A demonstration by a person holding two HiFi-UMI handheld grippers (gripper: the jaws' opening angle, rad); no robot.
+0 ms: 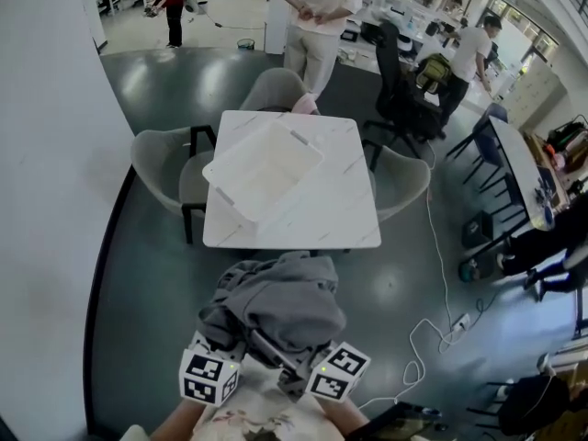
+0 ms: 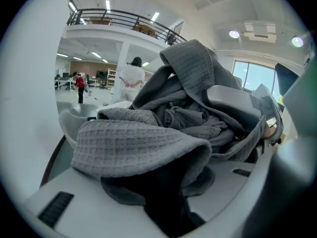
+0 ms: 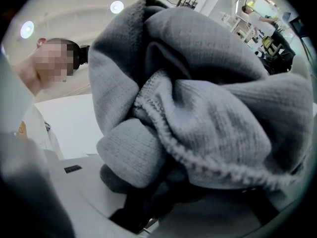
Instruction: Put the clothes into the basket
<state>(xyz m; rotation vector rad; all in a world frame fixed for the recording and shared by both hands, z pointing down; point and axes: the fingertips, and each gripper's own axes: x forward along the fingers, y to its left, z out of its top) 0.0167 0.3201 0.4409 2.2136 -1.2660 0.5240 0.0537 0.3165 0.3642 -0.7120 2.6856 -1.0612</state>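
Head view has the bundle of grey clothes [image 1: 276, 312] up in the air at 6 o'clock, short of the white table [image 1: 342, 220]. The white basket [image 1: 262, 168] sits empty and skewed on that table at 12 o'clock.

The left gripper [image 2: 158, 197] has its jaws half closed, with waffle-knit fabric wedged between them. The right gripper [image 3: 148, 202] is the same, pinching thick grey knit.

Watch those loose folds. They drape over the jaws rather than sit in them, so one could slide out, or a hanging end could snag the table edge. The basket's 9 o'clock corner reaches the table's side, so a heavy drop might push it off. A white cable [image 1: 432, 329] snakes across the floor at 4 o'clock, ready to trip someone.

Fingertips are buried under cloth from above. How many garments are in the bundle, I can't tell. Cloth blocks the basket in both gripper views.
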